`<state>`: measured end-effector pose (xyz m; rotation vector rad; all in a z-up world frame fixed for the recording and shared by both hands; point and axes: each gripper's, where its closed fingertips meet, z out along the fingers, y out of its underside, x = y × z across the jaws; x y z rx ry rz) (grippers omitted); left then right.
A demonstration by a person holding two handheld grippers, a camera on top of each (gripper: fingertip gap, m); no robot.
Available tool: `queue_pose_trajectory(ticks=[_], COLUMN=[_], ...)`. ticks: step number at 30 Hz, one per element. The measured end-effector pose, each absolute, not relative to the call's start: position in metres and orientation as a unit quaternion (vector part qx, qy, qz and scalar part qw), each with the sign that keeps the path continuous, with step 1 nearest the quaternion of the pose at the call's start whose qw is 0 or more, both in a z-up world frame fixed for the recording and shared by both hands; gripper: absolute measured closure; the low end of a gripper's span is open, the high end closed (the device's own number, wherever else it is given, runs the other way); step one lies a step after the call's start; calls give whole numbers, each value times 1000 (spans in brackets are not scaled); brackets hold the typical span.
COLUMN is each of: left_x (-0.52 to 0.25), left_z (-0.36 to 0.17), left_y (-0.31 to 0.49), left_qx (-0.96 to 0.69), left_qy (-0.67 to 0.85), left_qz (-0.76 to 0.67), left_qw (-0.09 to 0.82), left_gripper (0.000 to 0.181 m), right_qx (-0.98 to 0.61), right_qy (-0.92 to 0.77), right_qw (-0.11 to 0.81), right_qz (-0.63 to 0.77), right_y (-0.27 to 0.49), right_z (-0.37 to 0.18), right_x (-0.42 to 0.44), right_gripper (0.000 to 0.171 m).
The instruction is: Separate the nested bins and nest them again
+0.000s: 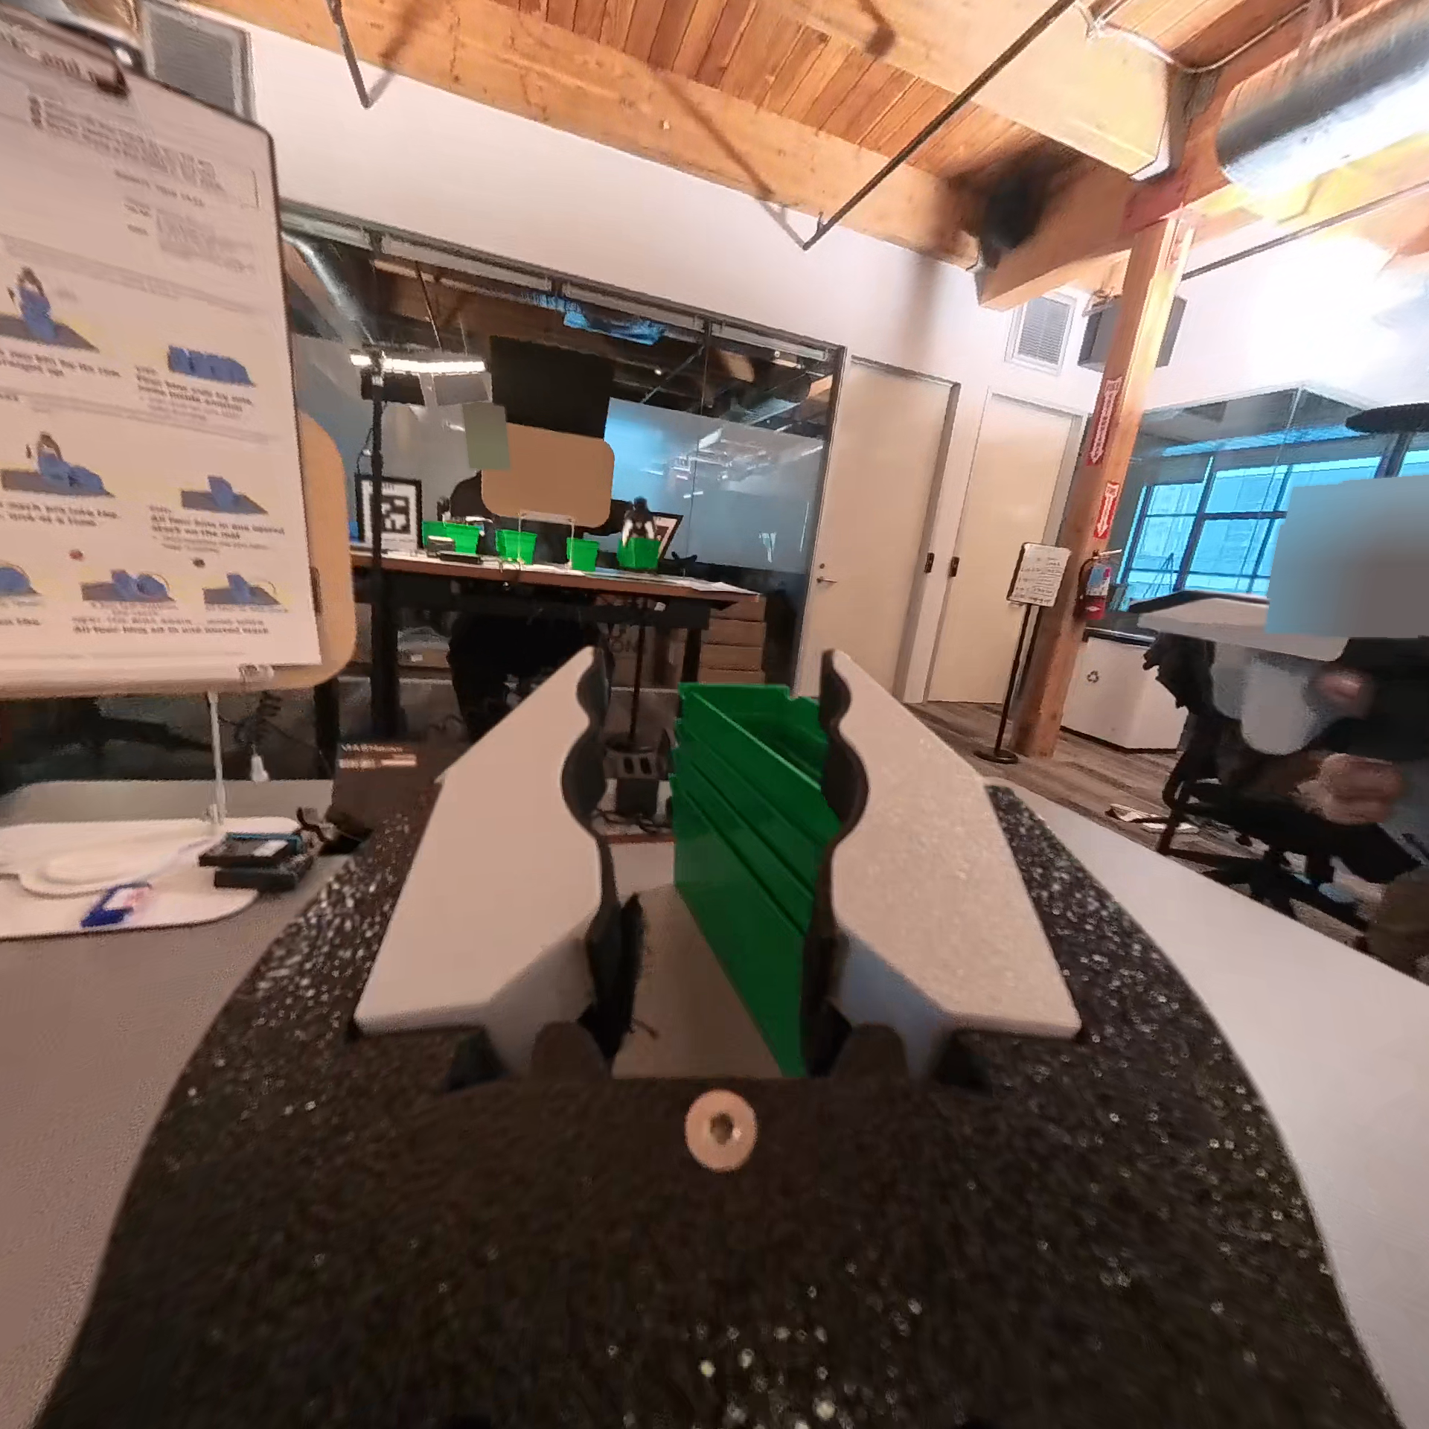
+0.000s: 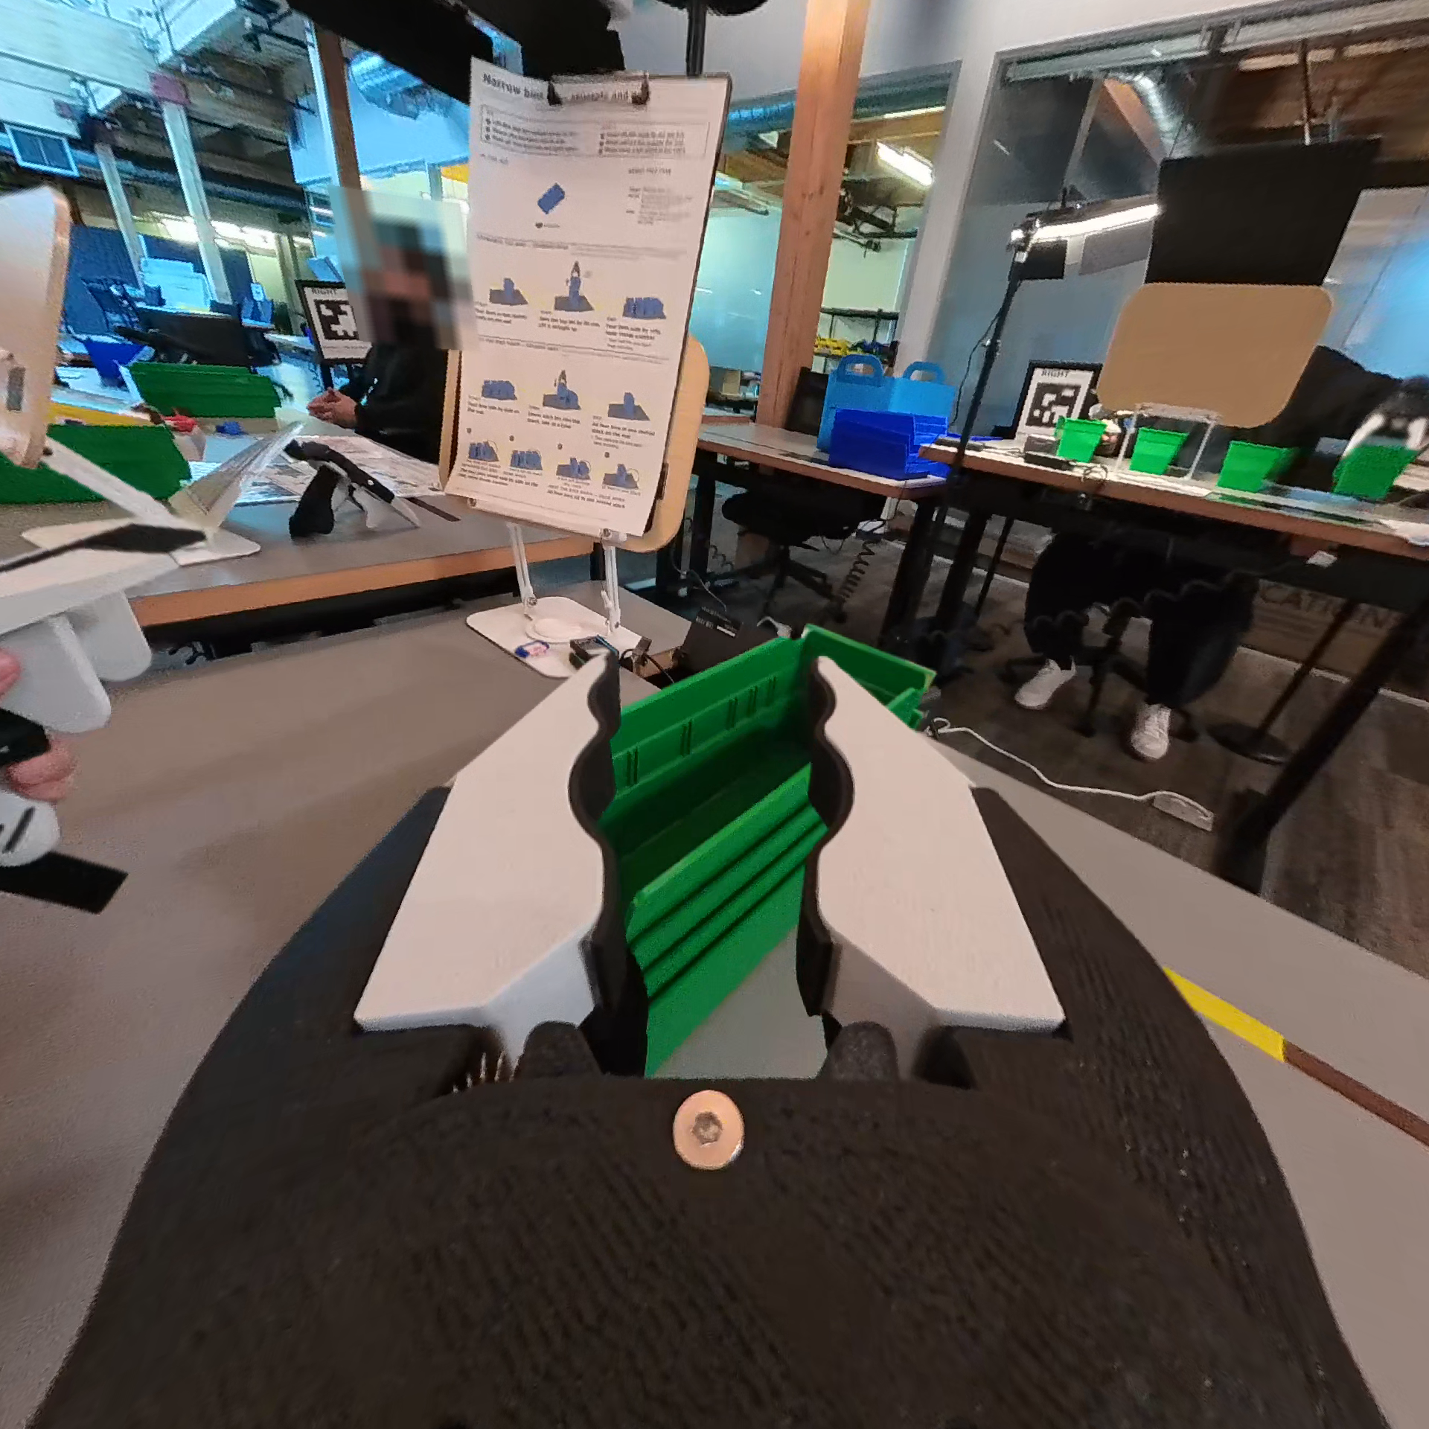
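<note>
Ceiling (image 1: pixel 619 69) — timber | wall (image 1: pixel 696 232) — white | table (image 2: pixel 271 773) grey | windows (image 1: pixel 1237 510) daylit

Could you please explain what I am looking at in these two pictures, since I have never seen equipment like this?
A person holds a hand-held two-finger gripper in each hand; each carries a camera looking along its fingers. The left view shows the left gripper, the right view the right gripper. Both are open, with a green bin between the fingers on a grey table. In the right view a second bin appears nested with it. A clipboard of illustrated instructions stands behind. Neither gripper visibly clamps anything.
</note>
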<state>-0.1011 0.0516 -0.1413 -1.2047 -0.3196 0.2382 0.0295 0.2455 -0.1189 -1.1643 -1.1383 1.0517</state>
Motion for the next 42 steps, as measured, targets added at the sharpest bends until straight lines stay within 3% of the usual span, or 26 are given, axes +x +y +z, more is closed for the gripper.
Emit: queue_pose_trajectory(ticks=[8, 15, 20, 22, 24, 26, 28, 34, 42], left_x=[-95, -139, -170, -172, -168, -172, -174, -163, -159], left_z=[-184, -184, -207, -221, -241, -250, -247, -245, -249], left_y=[57, 103, 162, 169, 162, 152, 153, 159, 165], left_qx=[-550, -515, -554, -562, -560, -545, -559, -555, -564], left_qy=[-148, -90, -33, -13, 2, 3, 0, 1, -2], left_qz=[155, 206, 235, 236, 244, 265, 248, 207, 180], left_qw=[807, 827, 798, 793, 792, 795, 791, 806, 806], left_gripper=[123, 123, 123, 124, 126, 141, 134, 131, 132], right_qx=[-498, -626, -750, -779, -798, -812, -829, -852, -863], right_qy=[-520, -580, -584, -573, -569, -563, -543, -520, -503], right_qw=[566, 383, 185, 120, 112, 109, 91, 56, 48], right_qz=[402, 354, 251, 222, 167, 112, 96, 37, 18], right_y=[247, 277, 289, 281, 287, 296, 299, 295, 295], right_z=[-126, -143, -201, -222, -236, -246, -252, -262, -259], right_x=[24, -51, -93, -102, -107, -108, -110, -109, -107], right_gripper=[123, 55, 13, 12, 12, 12, 12, 35, 52])
